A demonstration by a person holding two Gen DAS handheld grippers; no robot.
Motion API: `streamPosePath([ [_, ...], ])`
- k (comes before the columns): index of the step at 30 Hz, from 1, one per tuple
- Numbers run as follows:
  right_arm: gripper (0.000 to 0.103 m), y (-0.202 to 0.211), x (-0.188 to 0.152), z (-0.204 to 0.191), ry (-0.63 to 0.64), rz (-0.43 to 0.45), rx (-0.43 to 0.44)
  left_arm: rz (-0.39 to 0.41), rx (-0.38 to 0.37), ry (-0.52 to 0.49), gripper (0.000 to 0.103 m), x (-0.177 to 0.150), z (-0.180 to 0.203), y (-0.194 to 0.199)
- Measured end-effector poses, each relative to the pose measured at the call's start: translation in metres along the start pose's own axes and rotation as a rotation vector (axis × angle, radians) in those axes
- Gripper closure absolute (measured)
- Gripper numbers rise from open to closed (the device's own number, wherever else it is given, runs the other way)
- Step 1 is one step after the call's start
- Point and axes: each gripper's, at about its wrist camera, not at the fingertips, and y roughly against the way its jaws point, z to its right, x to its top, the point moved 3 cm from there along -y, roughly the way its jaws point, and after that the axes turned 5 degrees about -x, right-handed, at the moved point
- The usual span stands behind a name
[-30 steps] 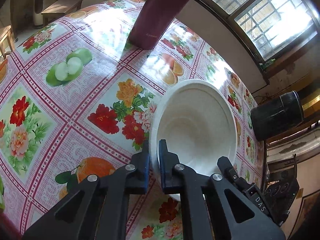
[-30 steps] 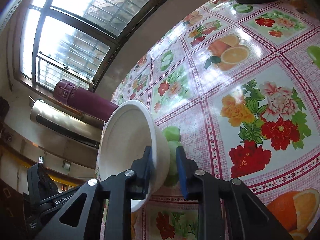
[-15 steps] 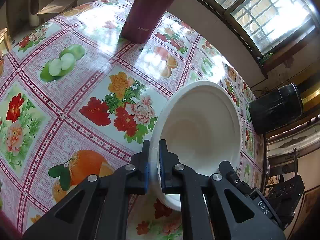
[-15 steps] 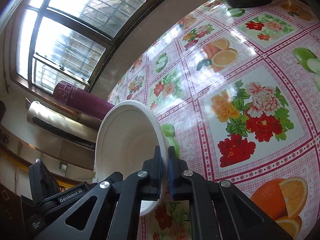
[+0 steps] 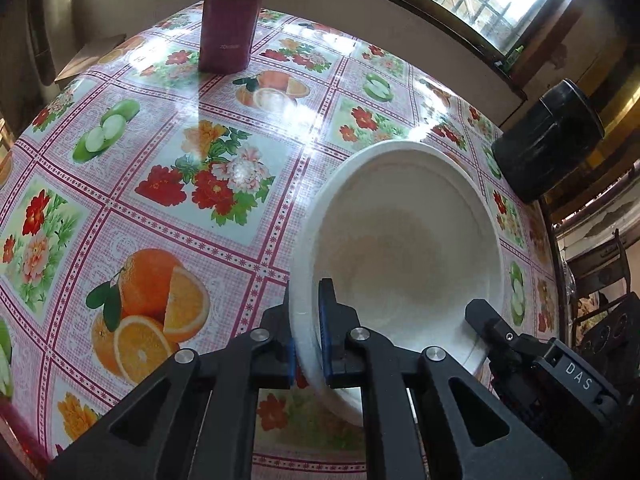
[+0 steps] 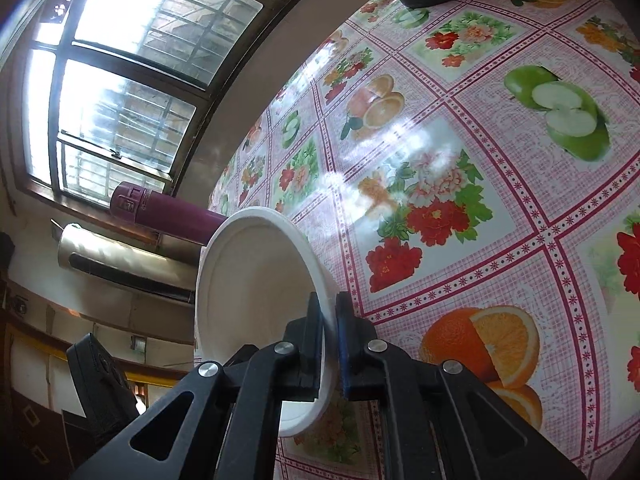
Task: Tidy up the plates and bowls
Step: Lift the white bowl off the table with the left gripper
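Observation:
One white bowl (image 5: 400, 240) hangs tilted just above the fruit-and-flower tablecloth (image 5: 200, 184), held from both sides. My left gripper (image 5: 306, 296) is shut on its left rim, one blue pad inside the wall and one outside. The right gripper (image 5: 476, 312) shows in the left wrist view at the bowl's opposite rim. In the right wrist view the same bowl (image 6: 248, 280) stands nearly on edge, and my right gripper (image 6: 329, 304) is shut on its near rim. The left gripper's body (image 6: 96, 364) shows at the bowl's lower left.
A tall maroon flask (image 5: 230, 16) stands at the far side of the table, also seen as the maroon flask (image 6: 160, 210) behind the bowl. A black canister (image 5: 548, 144) sits near the table's right edge. Barred windows (image 6: 120, 80) run along the wall.
The right gripper's jaws, apart around the bowl's rim a second ago, have shut on it. Both grippers have carried the bowl across the tablecloth, and the left view has rolled.

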Motion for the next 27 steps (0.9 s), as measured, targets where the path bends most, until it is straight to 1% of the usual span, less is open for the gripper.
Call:
streamPosePath([
  [5, 0.096, 0.019, -0.014, 0.017, -0.018, -0.02, 0.0, 0.009, 0.009, -0.07, 0.095, -0.024, 0.013, 0.013],
  [8, 0.096, 0.035, -0.022, 0.022, 0.001, -0.012, -0.002, 0.021, 0.016, -0.113, 0.094, -0.042, 0.021, 0.02],
  [13, 0.096, 0.053, -0.04, 0.033, 0.031, -0.001, -0.033, 0.017, 0.038, -0.168, 0.093, -0.071, 0.029, 0.025],
  [19, 0.096, 0.069, -0.06, 0.048, 0.034, -0.007, -0.026, 0.027, 0.053, -0.21, 0.092, -0.093, 0.036, 0.035],
  [27, 0.096, 0.085, -0.086, 0.056, 0.045, -0.015, -0.016, 0.042, 0.073, -0.258, 0.092, -0.116, 0.035, 0.052],
])
